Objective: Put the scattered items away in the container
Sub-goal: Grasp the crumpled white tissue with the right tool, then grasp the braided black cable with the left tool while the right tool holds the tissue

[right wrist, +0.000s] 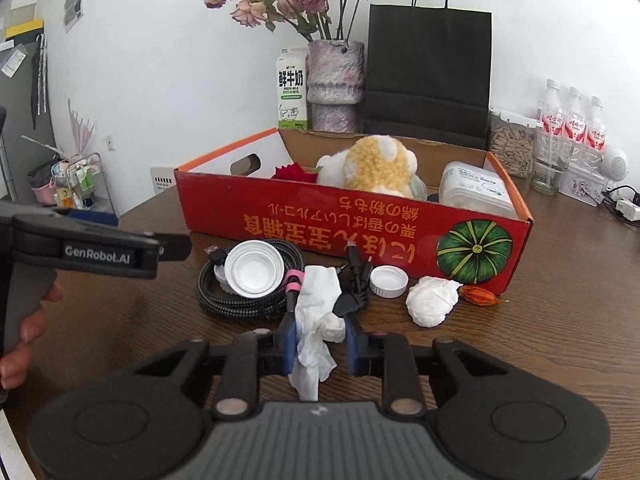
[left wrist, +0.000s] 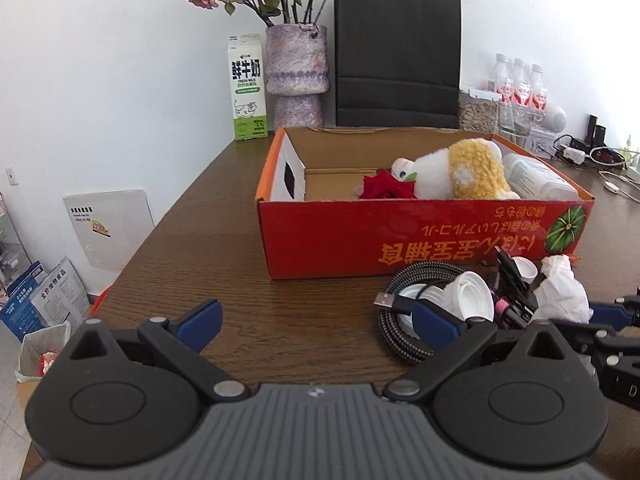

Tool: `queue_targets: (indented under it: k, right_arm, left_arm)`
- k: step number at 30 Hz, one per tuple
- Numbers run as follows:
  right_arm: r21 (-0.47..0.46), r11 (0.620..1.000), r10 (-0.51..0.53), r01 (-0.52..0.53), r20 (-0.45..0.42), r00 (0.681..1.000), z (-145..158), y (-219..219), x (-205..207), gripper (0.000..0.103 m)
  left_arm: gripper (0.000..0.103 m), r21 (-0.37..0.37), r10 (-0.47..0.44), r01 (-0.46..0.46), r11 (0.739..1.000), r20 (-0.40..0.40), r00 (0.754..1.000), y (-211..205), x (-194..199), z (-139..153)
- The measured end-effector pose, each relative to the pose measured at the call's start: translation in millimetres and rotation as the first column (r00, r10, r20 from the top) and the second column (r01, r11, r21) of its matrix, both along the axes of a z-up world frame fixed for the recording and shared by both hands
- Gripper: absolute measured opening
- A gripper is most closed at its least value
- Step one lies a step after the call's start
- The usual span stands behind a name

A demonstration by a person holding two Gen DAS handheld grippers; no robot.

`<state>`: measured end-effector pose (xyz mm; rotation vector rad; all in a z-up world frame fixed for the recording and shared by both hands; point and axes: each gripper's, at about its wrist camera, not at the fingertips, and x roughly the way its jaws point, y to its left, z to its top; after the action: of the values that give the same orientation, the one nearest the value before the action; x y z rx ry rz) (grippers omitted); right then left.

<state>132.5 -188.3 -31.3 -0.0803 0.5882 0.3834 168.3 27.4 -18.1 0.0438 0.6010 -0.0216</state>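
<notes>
A red cardboard box (left wrist: 400,236) (right wrist: 304,220) stands on the brown table and holds a plush toy (left wrist: 460,172), a red rose (left wrist: 386,190) and a white bottle (left wrist: 536,178). In front of it lie a braided cable (right wrist: 240,296), white lids (right wrist: 254,268) (right wrist: 389,281), a second tissue ball (right wrist: 432,300) and an orange dried flower (right wrist: 480,296). My right gripper (right wrist: 320,340) is shut on a crumpled white tissue (right wrist: 316,320). My left gripper (left wrist: 320,324) is open and empty, left of the cable (left wrist: 404,320).
A milk carton (left wrist: 246,88), a vase of dried roses (left wrist: 296,76), a black paper bag (left wrist: 398,60), water bottles (left wrist: 520,84) and a jar stand behind the box. Chargers and cords (left wrist: 592,156) lie at the far right. The table edge runs along the left.
</notes>
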Motion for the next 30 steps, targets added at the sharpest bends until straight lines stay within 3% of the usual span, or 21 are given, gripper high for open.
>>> queue_targets:
  k: [7, 14, 20, 25, 27, 28, 30]
  right_arm:
    - [0.021, 0.998, -0.067, 0.067, 0.018, 0.998, 6.4, -21.8, -0.4, 0.023]
    - [0.040, 0.995, -0.090, 0.089, 0.029, 0.996, 9.0, -33.7, 1.0, 0.023]
    - [0.052, 0.993, -0.106, 0.104, 0.030, 0.994, 8.8, -40.3, 3.9, 0.023]
    - [0.059, 0.993, -0.105, 0.103, 0.031, 0.994, 8.4, -41.5, 4.5, 0.023]
    - [0.060, 0.993, -0.105, 0.103, 0.032, 0.994, 8.7, -42.0, 4.2, 0.023]
    - [0.061, 0.993, -0.105, 0.103, 0.033, 0.994, 8.8, -42.1, 3.8, 0.023]
    - [0.062, 0.993, -0.107, 0.105, 0.036, 0.994, 9.1, -43.1, 3.5, 0.023]
  left_arm:
    - [0.103, 0.024, -0.148, 0.150, 0.988, -0.054, 0.988, -26.4, 0.6, -12.0]
    - [0.103, 0.045, -0.190, 0.196, 0.980, -0.114, 0.975, -45.7, 11.8, -23.5]
    - [0.103, 0.049, -0.205, 0.212, 0.976, -0.115, 0.972, -53.6, 20.1, -24.3]
    - [0.103, -0.006, -0.222, 0.223, 0.975, -0.118, 0.968, -53.6, 32.3, -27.2]
    - [0.097, -0.032, -0.228, 0.226, 0.974, -0.109, 0.968, -50.6, 31.8, -26.5]
    - [0.088, -0.030, -0.234, 0.232, 0.972, -0.097, 0.967, -50.4, 29.0, -24.3]
    - [0.087, -0.006, -0.230, 0.230, 0.973, -0.061, 0.971, -51.4, 21.3, -18.5]
